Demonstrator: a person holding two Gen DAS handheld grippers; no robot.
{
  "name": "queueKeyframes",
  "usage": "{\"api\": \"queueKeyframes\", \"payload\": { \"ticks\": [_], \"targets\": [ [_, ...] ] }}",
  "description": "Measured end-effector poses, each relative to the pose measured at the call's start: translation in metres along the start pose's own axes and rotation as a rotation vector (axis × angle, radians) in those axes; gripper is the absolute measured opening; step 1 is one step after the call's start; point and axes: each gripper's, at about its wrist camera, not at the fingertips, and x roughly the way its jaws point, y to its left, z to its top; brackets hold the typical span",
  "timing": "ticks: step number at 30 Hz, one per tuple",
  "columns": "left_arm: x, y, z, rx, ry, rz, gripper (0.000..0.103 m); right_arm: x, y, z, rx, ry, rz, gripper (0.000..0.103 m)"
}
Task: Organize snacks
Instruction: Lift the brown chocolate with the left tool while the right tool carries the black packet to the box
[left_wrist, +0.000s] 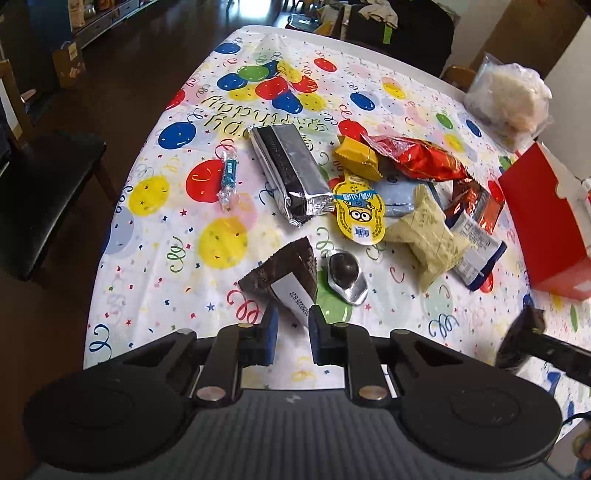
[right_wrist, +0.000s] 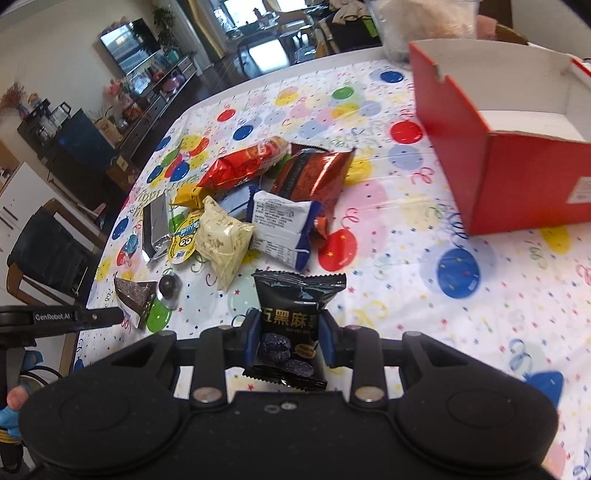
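Black sesame snack packet (right_wrist: 295, 325) clamped in right tongs (right_wrist: 289, 334), left tongs (left_wrist: 291, 325) narrowly parted at brown wrapped snack (left_wrist: 284, 273), red box (right_wrist: 517, 155) on desk (right_wrist: 480, 314).

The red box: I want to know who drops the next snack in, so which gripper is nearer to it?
Right. The right gripper, holding the black snack packet, is nearer the red box; the left gripper sits beyond, by the brown packet.

A home dining room: birthday tablecloth (left_wrist: 229, 110), wooden chair (left_wrist: 48, 192), shelves (right_wrist: 147, 96) with a television (right_wrist: 127, 40)
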Motion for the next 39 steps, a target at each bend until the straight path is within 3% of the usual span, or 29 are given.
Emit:
{"api": "queueKeyframes", "payload": {
  "ticks": [4,6,10,17,21,23,25,39],
  "targets": [
    [-0.001,0.001,0.002,0.014,-0.028,0.018,0.019,-0.013,0.0,-0.004,-0.014,-0.023,-0.01,0.031],
    [0.002,0.003,0.005,-0.005,-0.014,0.014,0.026,-0.017,0.0,-0.004,-0.019,-0.031,-0.011,0.031],
    [0.007,0.002,0.008,-0.035,-0.029,0.023,0.068,-0.027,-0.003,-0.002,-0.028,-0.056,-0.013,0.031],
    [0.029,-0.009,0.016,-0.003,-0.041,0.136,0.068,-0.043,-0.018,0.0,-0.049,-0.074,-0.036,0.031],
    [0.037,-0.009,0.015,-0.002,-0.033,0.15,0.066,-0.048,-0.029,-0.003,-0.026,-0.077,-0.046,0.031],
    [0.038,-0.011,0.014,0.006,-0.031,0.142,0.054,-0.049,-0.032,-0.005,-0.024,-0.073,-0.047,0.031],
    [0.041,-0.012,0.014,0.009,-0.023,0.148,0.048,-0.049,-0.034,-0.006,-0.02,-0.073,-0.046,0.031],
    [0.011,-0.019,0.002,0.013,-0.063,0.108,0.035,-0.054,-0.037,-0.005,-0.022,-0.088,-0.027,0.031]
  ]
}}
